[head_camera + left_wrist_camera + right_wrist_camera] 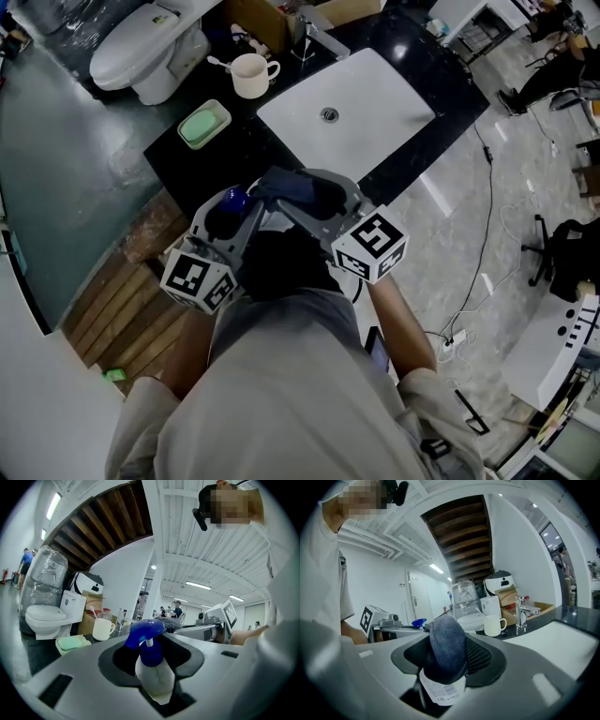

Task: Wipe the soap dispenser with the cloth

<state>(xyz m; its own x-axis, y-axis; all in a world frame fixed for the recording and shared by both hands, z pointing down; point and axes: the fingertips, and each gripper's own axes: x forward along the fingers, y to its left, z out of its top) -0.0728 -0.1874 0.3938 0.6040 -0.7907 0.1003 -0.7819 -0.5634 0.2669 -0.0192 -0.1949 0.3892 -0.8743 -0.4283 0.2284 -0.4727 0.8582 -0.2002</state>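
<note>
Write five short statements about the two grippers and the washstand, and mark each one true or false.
1. The left gripper holds a white plastic soap dispenser with a blue pump head. True.
2. The right gripper has nothing between its jaws. False: they are shut on a dark blue cloth.
3. The white ceramic mug stands inside the white sink basin. False: it stands on the black counter, beside the basin.
4. A pale green soap dish sits on the black counter. True.
5. The dark blue cloth lies spread flat in the basin. False: it is bunched up in the right gripper, off the counter.
</note>
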